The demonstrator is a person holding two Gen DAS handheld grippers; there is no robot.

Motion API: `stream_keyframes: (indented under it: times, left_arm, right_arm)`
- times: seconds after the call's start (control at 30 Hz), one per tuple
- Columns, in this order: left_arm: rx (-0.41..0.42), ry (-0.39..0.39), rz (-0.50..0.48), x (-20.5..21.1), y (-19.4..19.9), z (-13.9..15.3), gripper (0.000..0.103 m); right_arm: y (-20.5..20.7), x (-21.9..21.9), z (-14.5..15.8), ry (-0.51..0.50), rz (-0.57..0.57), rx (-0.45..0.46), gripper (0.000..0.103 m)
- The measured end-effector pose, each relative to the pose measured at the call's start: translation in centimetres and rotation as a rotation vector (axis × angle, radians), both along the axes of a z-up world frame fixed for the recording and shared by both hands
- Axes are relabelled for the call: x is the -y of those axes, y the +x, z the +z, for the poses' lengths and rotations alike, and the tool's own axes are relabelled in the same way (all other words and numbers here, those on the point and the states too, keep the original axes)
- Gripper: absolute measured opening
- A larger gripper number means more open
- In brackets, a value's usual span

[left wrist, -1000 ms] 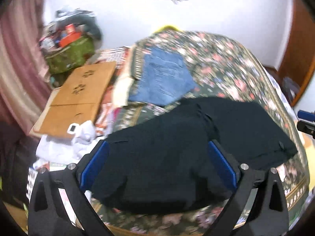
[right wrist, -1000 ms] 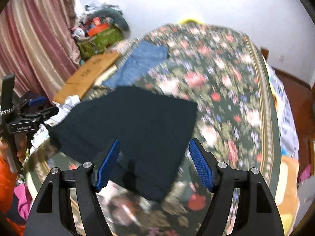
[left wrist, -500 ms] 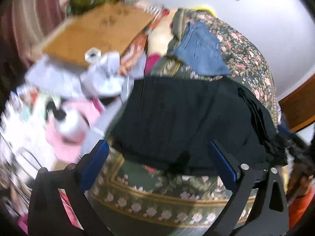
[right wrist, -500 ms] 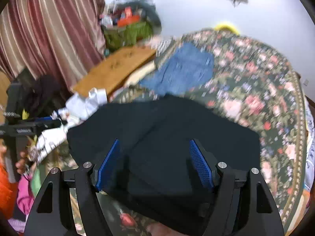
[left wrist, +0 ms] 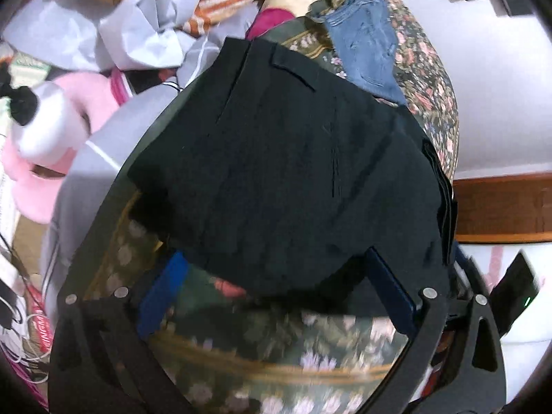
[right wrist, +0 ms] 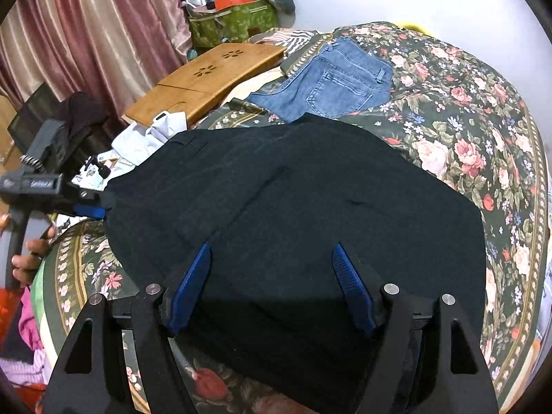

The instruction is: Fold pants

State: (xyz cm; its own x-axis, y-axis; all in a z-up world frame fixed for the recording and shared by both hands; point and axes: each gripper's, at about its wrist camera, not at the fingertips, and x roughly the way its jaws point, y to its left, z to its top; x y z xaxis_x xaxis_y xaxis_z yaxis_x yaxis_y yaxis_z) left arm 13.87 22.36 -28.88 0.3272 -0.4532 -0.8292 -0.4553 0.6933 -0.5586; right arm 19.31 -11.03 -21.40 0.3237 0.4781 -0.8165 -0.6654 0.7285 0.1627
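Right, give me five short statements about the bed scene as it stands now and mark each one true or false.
1. The black pants lie spread on the floral bedspread. True.
2. The right gripper is clamped shut on the pants. False: its jaws stand wide open above the cloth.
3. Folded blue denim jeans lie on the bed beyond the black pants. True.
4. The brown wooden lap desk sits on top of the black pants. False: it lies off to the side, apart from them.
5. The left gripper has its jaws open near an edge of the pants. True.
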Motion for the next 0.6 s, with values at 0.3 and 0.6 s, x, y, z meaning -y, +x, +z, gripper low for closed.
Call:
stream_keyframes:
  times: [0.3,0.6]
  left_arm:
    - [-0.031,0.093,0.042,-2.0,3.1,-0.6,0.038]
    - [0.266,0.613,-0.032,3.2,3.4,11.2,0.023]
  right_arm:
    - [-0.1,0.1,-0.2,0.021,0.003,-0.008,0.072]
    - [-0.1,0.4,-0.1,0.030,0.003,-0.009,0.072]
